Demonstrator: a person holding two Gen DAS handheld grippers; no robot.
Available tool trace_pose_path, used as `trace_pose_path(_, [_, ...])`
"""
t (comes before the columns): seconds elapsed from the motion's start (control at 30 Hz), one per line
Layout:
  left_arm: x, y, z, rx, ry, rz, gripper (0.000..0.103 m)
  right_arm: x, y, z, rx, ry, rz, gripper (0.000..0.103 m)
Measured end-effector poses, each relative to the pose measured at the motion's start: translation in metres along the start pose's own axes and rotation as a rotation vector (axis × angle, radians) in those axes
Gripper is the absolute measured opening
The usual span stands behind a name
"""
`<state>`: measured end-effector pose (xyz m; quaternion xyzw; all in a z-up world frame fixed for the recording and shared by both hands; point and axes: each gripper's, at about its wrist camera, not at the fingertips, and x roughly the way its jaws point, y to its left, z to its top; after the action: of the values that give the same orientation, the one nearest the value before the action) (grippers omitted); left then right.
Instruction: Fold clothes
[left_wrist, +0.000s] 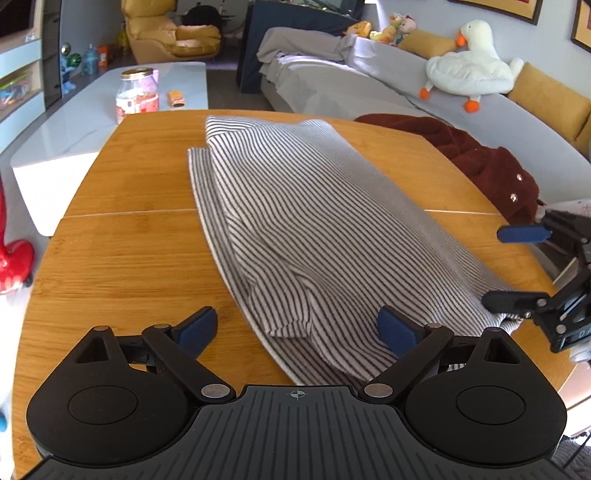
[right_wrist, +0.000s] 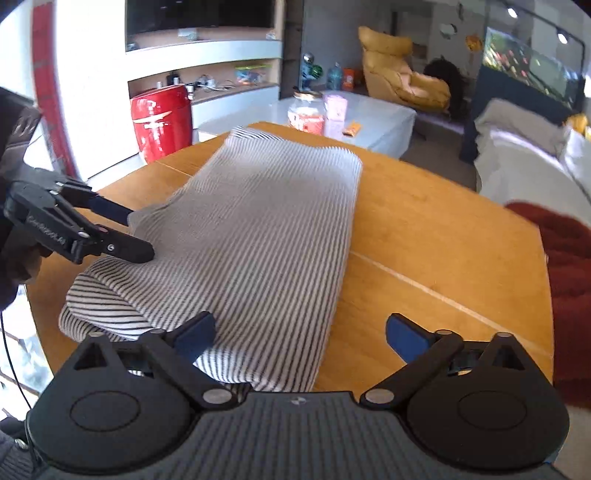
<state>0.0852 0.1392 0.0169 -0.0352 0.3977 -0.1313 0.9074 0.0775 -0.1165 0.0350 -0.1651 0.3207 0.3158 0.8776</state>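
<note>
Lying folded lengthwise on the table (left_wrist: 122, 258), the shirt (left_wrist: 295, 221) has both grippers, left (left_wrist: 295, 332) and right (right_wrist: 301, 336), gaping empty over its near end; I'd pinch that end next and carry it across.

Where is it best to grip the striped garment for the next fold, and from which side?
Probably the near end of the striped garment, from the near table edge. It lies long and narrow, running away, so its short end can fold over. Both the left gripper and right gripper are open there.

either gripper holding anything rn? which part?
Nothing held. Left gripper and right gripper both stand open over the near edge of the striped garment, pads not pressing it.
</note>
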Motion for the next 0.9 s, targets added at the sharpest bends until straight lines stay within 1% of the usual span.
trace_pose_path(0.07, [-0.009, 0.002, -0.002, 0.016, -0.006, 0.031, 0.097, -0.011, 0.015, 0.007, -0.089, -0.03, 0.082, 0.075])
trace_pose_path(0.13, [-0.017, 0.004, -0.003, 0.029, -0.013, 0.057, 0.097, -0.017, 0.034, 0.011, -0.169, -0.034, 0.185, 0.074])
trace_pose_path(0.2, [-0.025, 0.005, -0.003, 0.027, -0.022, 0.062, 0.097, -0.012, 0.055, 0.007, -0.254, -0.017, 0.252, 0.074])
trace_pose_path(0.27, [-0.034, 0.004, -0.004, 0.029, -0.035, 0.062, 0.097, -0.004, 0.073, 0.0, -0.349, -0.001, 0.261, 0.075])
trace_pose_path(0.3, [-0.038, 0.003, -0.004, 0.032, -0.04, 0.058, 0.098, -0.001, 0.081, -0.004, -0.402, -0.01, 0.242, 0.078])
trace_pose_path(0.4, [-0.052, -0.002, -0.004, 0.052, -0.051, 0.023, 0.099, 0.006, 0.1, -0.017, -0.563, -0.066, 0.143, 0.078])
trace_pose_path(0.43, [-0.056, -0.004, -0.004, 0.064, -0.055, 0.009, 0.099, 0.008, 0.103, -0.019, -0.589, -0.081, 0.115, 0.077])
trace_pose_path(0.47, [-0.059, -0.007, -0.005, 0.079, -0.06, -0.003, 0.099, 0.01, 0.102, -0.015, -0.57, -0.074, 0.112, 0.069])
trace_pose_path(0.5, [-0.062, -0.01, -0.005, 0.094, -0.064, -0.016, 0.099, 0.012, 0.098, -0.01, -0.528, -0.063, 0.12, 0.064])
trace_pose_path(0.6, [-0.068, -0.018, -0.007, 0.138, -0.068, -0.057, 0.101, 0.018, 0.067, 0.011, -0.269, -0.009, 0.212, 0.061])
trace_pose_path(0.7, [-0.065, -0.027, -0.012, 0.186, -0.04, -0.094, 0.101, 0.021, 0.043, 0.023, -0.086, 0.03, 0.287, 0.061])
trace_pose_path(0.8, [-0.057, -0.036, -0.018, 0.248, -0.003, -0.108, 0.102, 0.023, 0.033, 0.026, -0.007, 0.048, 0.324, 0.061])
trace_pose_path(0.9, [-0.044, -0.043, -0.025, 0.308, 0.027, -0.085, 0.102, 0.022, 0.031, 0.024, 0.014, 0.053, 0.332, 0.061])
